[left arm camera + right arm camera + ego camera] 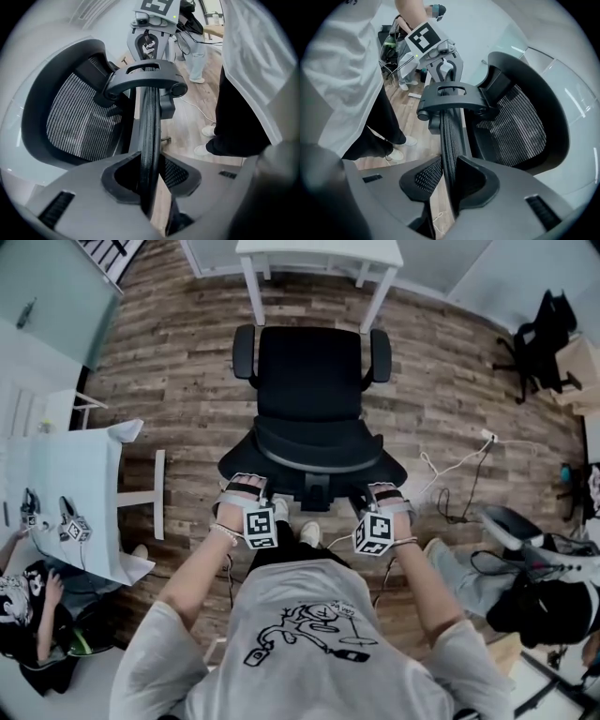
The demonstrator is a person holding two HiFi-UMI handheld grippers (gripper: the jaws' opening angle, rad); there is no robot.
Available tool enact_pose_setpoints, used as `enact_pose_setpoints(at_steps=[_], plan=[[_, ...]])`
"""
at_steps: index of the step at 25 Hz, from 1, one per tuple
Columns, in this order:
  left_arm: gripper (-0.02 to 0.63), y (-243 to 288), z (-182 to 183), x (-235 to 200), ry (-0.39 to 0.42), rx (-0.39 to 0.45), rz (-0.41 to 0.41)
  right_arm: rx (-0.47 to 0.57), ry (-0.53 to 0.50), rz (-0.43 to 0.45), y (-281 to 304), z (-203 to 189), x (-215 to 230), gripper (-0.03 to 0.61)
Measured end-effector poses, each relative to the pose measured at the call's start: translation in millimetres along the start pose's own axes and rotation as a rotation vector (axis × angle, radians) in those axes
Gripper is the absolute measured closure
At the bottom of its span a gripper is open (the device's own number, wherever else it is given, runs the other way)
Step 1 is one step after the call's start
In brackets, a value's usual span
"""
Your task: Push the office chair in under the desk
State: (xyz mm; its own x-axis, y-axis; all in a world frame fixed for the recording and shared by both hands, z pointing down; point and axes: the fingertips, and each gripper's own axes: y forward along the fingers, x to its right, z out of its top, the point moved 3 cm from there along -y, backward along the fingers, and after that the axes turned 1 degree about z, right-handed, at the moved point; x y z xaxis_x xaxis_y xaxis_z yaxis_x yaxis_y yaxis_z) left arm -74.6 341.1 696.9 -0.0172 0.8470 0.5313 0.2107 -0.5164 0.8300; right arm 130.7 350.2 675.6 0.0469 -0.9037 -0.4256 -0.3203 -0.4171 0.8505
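A black office chair [309, 381] stands on the wood floor, its seat facing the white desk [319, 254] at the top of the head view. The seat is still out in front of the desk legs. I stand behind the chair. My left gripper [246, 486] is shut on the left part of the backrest's top edge [151, 122], which runs between its pads. My right gripper [386, 491] grips the right part of the same edge [449, 131]. The mesh back and the armrests show in both gripper views.
A white table [75, 493] with small items stands at the left, with a person seated beside it. Another black chair [544, 334] is at the upper right. Cables [459, 474] lie on the floor to the right, near more seated people.
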Motion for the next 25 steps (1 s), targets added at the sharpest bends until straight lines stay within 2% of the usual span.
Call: enact_pose_setpoints(at_steps=[25], plan=[[0.502, 35.6, -25.1, -57.8, 0.016, 0.052, -0.002, -0.100, 0.062, 0.030, 35.6, 10.2, 52.7, 0.459]])
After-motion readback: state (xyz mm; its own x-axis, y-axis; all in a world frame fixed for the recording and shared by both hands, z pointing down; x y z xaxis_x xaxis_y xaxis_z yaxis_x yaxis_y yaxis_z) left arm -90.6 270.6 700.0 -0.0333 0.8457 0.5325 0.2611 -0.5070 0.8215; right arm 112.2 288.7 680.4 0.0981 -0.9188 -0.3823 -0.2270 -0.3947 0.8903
